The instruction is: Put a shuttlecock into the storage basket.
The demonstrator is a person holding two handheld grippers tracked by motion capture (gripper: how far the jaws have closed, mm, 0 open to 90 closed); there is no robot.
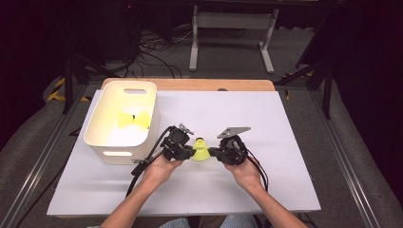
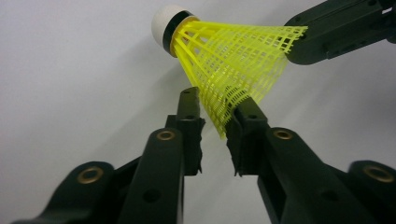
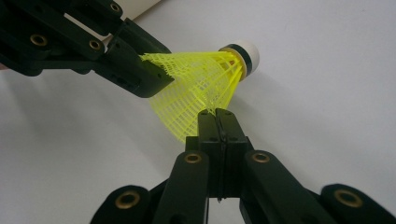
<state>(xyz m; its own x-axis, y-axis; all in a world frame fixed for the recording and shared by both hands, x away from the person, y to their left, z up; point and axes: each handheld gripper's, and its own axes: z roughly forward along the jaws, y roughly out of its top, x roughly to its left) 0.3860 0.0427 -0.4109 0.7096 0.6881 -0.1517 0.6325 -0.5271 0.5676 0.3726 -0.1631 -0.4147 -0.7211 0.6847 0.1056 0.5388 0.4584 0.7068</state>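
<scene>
A yellow mesh shuttlecock (image 1: 200,151) with a white cork tip hangs just above the white table between my two grippers. My right gripper (image 1: 213,153) is shut on one side of its skirt; in the right gripper view the jaws (image 3: 218,116) meet on the mesh of the shuttlecock (image 3: 201,88). My left gripper (image 1: 189,152) comes in from the opposite side. In the left gripper view the skirt rim of the shuttlecock (image 2: 229,60) sits between that gripper's jaws (image 2: 217,105), which stand a narrow gap apart. The mesh rests against one jaw.
A white handled bin (image 1: 95,114) stands at the table's left, close to my left hand, with yellow shuttlecocks (image 1: 133,118) inside. The white table cover (image 1: 285,166) stretches right and towards the person. Cables trail from both grippers.
</scene>
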